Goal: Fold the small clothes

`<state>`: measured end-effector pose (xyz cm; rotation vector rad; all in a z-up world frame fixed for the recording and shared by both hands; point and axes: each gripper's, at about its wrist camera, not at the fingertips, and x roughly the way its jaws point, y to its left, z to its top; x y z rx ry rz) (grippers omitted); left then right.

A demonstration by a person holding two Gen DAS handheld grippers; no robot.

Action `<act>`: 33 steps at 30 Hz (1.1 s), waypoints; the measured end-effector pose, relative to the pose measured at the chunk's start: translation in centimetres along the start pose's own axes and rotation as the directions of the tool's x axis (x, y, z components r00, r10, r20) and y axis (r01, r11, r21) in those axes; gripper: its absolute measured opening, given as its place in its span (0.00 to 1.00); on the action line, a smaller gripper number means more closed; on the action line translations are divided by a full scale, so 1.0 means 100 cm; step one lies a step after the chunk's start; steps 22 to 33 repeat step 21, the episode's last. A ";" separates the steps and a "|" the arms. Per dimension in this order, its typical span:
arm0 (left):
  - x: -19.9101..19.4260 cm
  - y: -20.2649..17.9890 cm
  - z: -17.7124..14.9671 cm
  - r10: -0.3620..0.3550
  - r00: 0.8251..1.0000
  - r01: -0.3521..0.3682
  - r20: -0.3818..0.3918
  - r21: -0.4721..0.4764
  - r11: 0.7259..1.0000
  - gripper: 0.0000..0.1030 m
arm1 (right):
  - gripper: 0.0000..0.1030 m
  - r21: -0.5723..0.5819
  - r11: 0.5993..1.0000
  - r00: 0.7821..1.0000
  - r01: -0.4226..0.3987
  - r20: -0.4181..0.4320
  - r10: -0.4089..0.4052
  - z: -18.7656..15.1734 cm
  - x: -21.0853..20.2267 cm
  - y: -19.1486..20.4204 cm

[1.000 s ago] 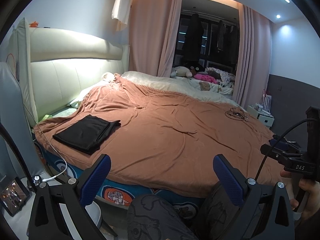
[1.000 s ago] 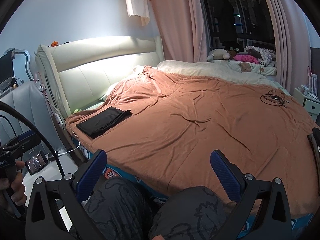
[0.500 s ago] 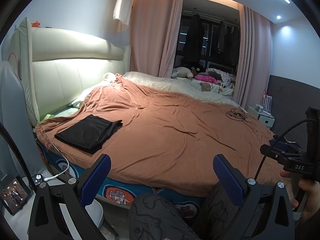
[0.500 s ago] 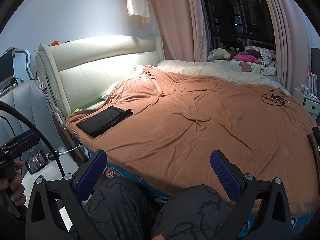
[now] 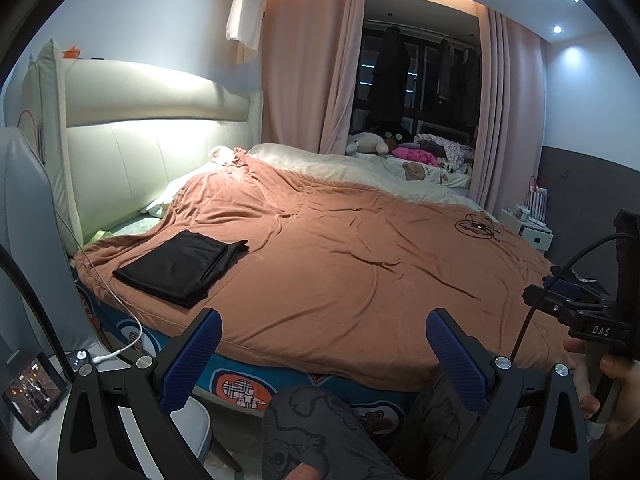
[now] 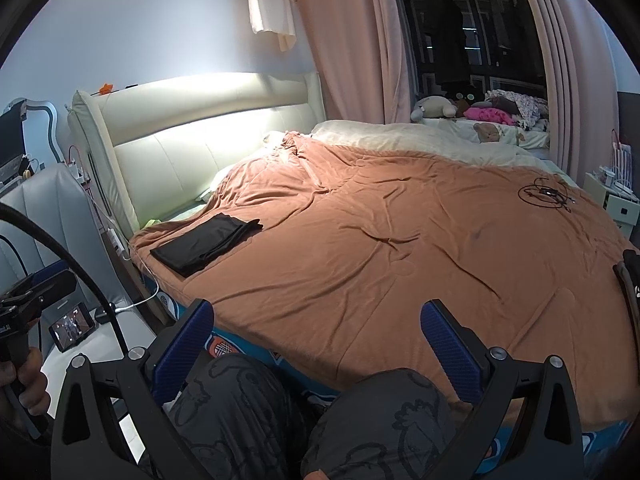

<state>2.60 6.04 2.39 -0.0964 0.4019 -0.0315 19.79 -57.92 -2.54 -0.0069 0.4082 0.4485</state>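
Left wrist view: our left gripper [image 5: 323,346] had drifted slightly, fingers spread and empty; the folded black garment [image 5: 180,267] lay untouched on the orange-brown bed cover [image 5: 360,272]. Right wrist view: our right gripper [image 6: 316,338] likewise hung spread, so that fold looked finished.

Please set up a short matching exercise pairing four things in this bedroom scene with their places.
Things:
1. black folded garment
2. tangled black cable
3. phone with lit screen
4. white garment

Places:
A. hanging high on the wall
B. on the bedspread near the headboard
C. on the bedspread, far right side
D. on the bedside surface

Pairs: 1-B, 2-C, 3-D, 4-A
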 end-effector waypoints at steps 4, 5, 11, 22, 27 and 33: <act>0.000 -0.001 0.000 0.006 1.000 -0.006 0.001 -0.001 1.000 1.00 | 1.00 0.004 1.000 1.000 0.000 -0.002 0.000 0.000 0.001 0.000; -0.001 -0.002 0.000 0.005 1.000 -0.005 0.000 -0.003 1.000 0.99 | 1.00 0.005 1.000 1.000 0.002 -0.002 -0.002 0.000 0.001 0.001; -0.001 -0.001 -0.001 0.013 1.000 -0.013 0.000 -0.011 1.000 1.00 | 1.00 0.017 1.000 1.000 -0.001 -0.006 0.001 -0.002 0.000 0.003; -0.007 -0.004 -0.005 -0.017 1.000 0.017 0.001 -0.012 1.000 0.99 | 1.00 0.045 0.999 1.000 0.006 -0.015 -0.005 -0.005 -0.003 0.002; -0.007 -0.004 -0.005 -0.017 1.000 0.017 0.001 -0.012 1.000 0.99 | 1.00 0.045 0.999 1.000 0.006 -0.015 -0.005 -0.005 -0.003 0.002; -0.007 -0.004 -0.005 -0.017 1.000 0.017 0.001 -0.012 1.000 0.99 | 1.00 0.045 0.999 1.000 0.006 -0.015 -0.005 -0.005 -0.003 0.002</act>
